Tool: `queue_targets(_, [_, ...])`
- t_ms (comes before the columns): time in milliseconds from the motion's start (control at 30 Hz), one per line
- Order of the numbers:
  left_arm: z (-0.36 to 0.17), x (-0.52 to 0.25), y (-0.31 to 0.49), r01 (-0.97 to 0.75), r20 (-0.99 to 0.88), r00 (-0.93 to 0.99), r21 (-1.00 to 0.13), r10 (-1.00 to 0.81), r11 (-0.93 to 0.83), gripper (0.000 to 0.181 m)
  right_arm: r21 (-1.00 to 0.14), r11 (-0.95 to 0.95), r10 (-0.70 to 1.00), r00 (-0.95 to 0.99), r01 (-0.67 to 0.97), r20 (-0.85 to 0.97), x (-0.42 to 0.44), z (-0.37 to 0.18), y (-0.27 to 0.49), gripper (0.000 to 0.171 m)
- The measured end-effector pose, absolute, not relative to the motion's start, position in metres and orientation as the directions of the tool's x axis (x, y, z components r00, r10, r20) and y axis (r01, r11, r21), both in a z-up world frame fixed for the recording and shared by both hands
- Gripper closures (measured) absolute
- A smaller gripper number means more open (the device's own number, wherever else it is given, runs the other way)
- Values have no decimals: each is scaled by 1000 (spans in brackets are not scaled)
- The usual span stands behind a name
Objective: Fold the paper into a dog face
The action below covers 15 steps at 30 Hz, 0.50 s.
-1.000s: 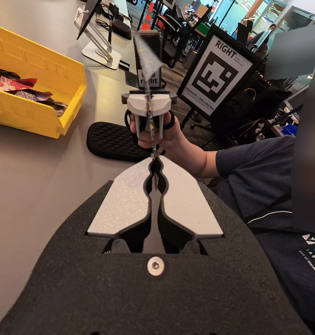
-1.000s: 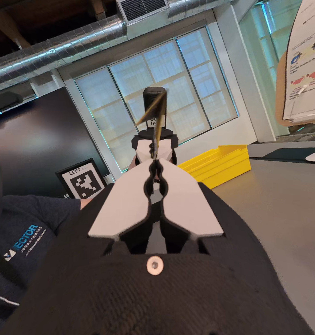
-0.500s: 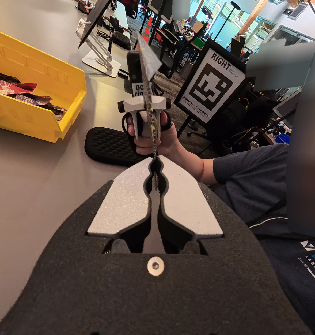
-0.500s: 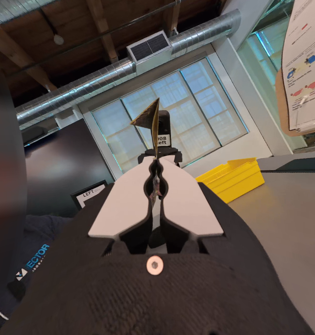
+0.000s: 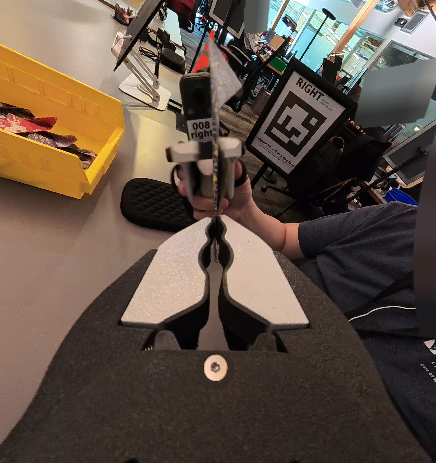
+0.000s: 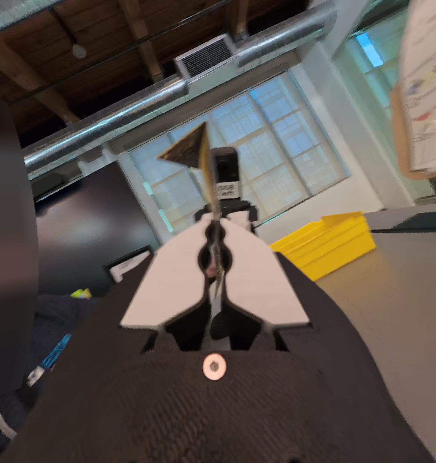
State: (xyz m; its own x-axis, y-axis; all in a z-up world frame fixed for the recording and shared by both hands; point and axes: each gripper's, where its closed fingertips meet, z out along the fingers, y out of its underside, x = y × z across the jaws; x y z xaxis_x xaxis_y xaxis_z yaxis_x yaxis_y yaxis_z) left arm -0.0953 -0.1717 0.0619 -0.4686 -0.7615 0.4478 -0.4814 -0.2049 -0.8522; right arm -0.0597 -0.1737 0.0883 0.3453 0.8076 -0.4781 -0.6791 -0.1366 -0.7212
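A folded patterned paper (image 5: 223, 77) is held in the air, edge-on between both grippers, with a triangular flap sticking up. My left gripper (image 5: 215, 221) is shut on the paper's lower edge. The right gripper (image 5: 209, 172) faces it at close range, held by a hand, with the paper passing between its fingers. In the right wrist view my right gripper (image 6: 215, 221) is shut on the paper (image 6: 189, 150), whose dark and gold flap rises above the tips. The left gripper (image 6: 227, 218) shows just behind the paper.
A yellow bin (image 5: 61, 155) with several patterned papers stands on the grey table (image 5: 49, 250) at left; it also shows in the right wrist view (image 6: 324, 245). A black pad (image 5: 151, 203), a tablet stand (image 5: 141, 82) and a framed sign (image 5: 299, 125) lie beyond. The person's arm is at right. The grippers' ends are close to 5 cm from one another.
The two grippers have come closer together with the paper between them. The right gripper has tilted upward, and the paper sits deeper between its fingers. The flap stands out more.
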Motion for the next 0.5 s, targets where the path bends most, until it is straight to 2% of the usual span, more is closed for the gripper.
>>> queue_targets(100, [62,-95,-170,-478,438,-464,-856,-770,-199,181,-711,-139,809,336,-689,-483,-61,89,-172,170])
queue_targets(200, [65,-95,-171,-471,448,-468,-856,-762,-214,181,-697,-158,803,319,-700,-503,-63,87,-169,157])
queue_targets(233, [64,-94,-171,-474,444,-464,-856,-767,-209,181,-706,-158,821,306,-690,-482,-67,88,-172,170])
queue_targets(300, [64,-94,-170,-471,436,-458,-858,-774,-205,181,-700,-146,807,325,-699,-493,-65,86,-169,170])
queue_targets(400, [65,-94,-170,-468,443,-459,-857,-770,-215,181,-683,-151,793,325,-714,-515,-65,86,-165,154])
queue_targets(433, [64,-94,-170,-471,441,-457,-857,-772,-211,181,-696,-155,812,310,-701,-494,-70,86,-168,170])
queue_targets(500, [64,-94,-170,-468,437,-455,-859,-776,-210,181,-705,-126,782,368,-698,-504,-66,84,-163,170])
